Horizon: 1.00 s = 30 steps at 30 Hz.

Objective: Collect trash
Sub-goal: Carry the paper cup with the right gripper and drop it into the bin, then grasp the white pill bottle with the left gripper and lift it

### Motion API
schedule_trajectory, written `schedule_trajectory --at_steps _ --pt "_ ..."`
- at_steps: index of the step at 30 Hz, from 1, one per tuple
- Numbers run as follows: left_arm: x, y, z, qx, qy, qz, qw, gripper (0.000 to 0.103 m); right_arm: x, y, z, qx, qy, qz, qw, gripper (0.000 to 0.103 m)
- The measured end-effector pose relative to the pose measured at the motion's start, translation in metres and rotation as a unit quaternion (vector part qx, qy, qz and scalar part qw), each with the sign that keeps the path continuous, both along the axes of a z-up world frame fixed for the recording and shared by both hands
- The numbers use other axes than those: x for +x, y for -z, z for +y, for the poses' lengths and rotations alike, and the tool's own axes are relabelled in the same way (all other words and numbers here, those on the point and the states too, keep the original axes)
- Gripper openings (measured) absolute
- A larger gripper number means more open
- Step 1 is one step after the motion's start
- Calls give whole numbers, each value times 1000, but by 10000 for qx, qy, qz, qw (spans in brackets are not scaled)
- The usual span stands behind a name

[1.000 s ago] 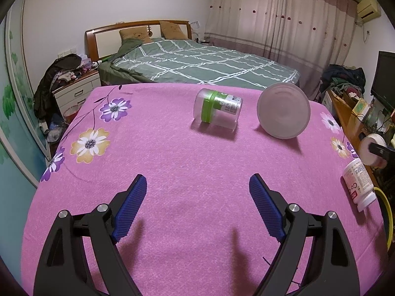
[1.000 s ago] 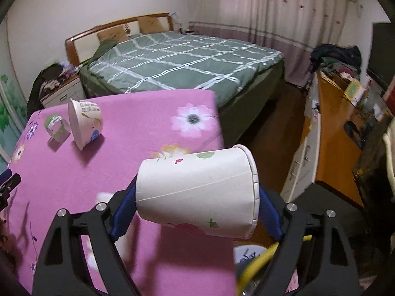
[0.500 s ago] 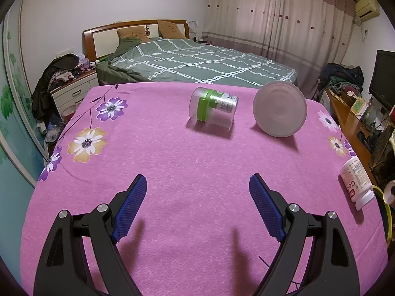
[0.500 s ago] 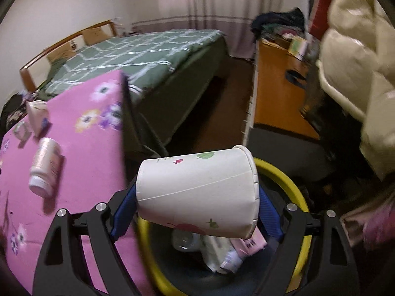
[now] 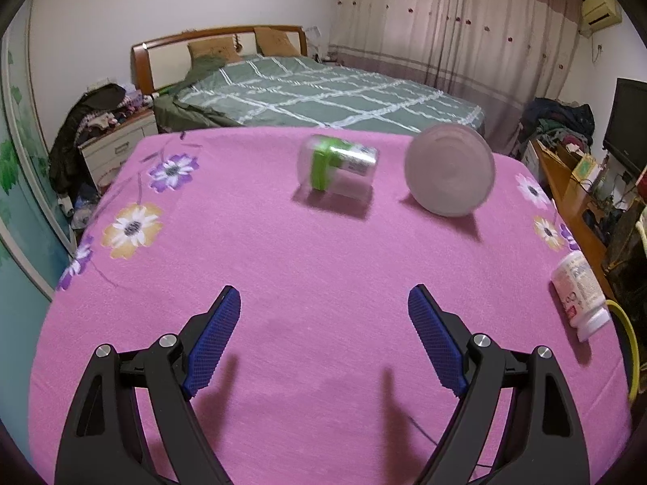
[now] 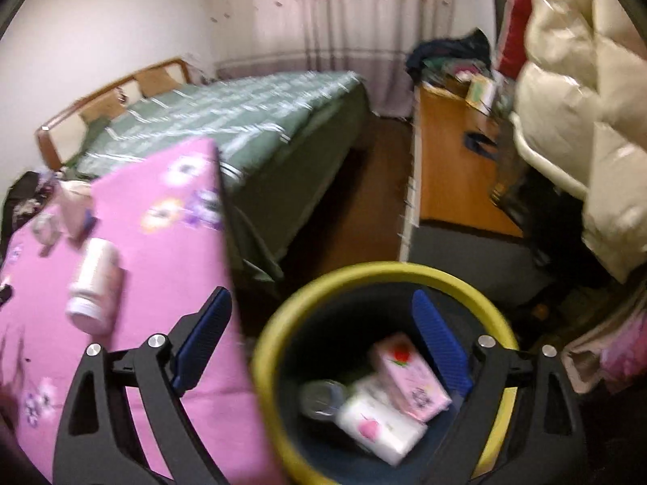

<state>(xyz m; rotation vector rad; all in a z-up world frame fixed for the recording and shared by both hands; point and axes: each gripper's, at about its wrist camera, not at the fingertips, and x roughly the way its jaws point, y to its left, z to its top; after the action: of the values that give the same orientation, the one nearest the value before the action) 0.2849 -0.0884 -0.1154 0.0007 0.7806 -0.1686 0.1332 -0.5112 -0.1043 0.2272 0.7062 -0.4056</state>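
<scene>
**Cup dropped, right jaws over the bin**

The right hand-held gripper (image 6: 321,325) hung above a yellow-rimmed bin (image 6: 404,273) beside the pink tabletop (image 6: 161,266). Its jaws had just been opening, and stood apart with nothing between them. In the bin lay a white paper cup (image 6: 380,430), a pink carton (image 6: 410,378) and a clear bottle (image 6: 321,398).

The left hand-held gripper (image 5: 323,315) hovered over the tabletop (image 5: 323,262), jaws apart and empty. Trash lay on the cloth: a clear jar with a green band (image 5: 337,169) on its side, a round tub (image 5: 451,176) just beside it, and a white pill bottle (image 5: 580,295) near the right edge.
</scene>
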Motion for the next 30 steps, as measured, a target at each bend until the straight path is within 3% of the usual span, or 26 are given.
schedule_trajectory --at_steps 6,16,22,30 --pt "-17 -14 -42 -49 334 127 9993 84 18 6 43 -178 -375 -25 9991 86" --pt "-44 -15 -159 -431 1137 583 9909 85 -16 1 46 -294 20 -135 9995 86" --pt "-46 -11 -197 -443 1061 661 9912 85 -35 6 41 -137 114 -170 9997 86" --pt "-26 -1 -229 -176 932 783 9924 84 -39 13 35 -3 102 -181 9998 86"
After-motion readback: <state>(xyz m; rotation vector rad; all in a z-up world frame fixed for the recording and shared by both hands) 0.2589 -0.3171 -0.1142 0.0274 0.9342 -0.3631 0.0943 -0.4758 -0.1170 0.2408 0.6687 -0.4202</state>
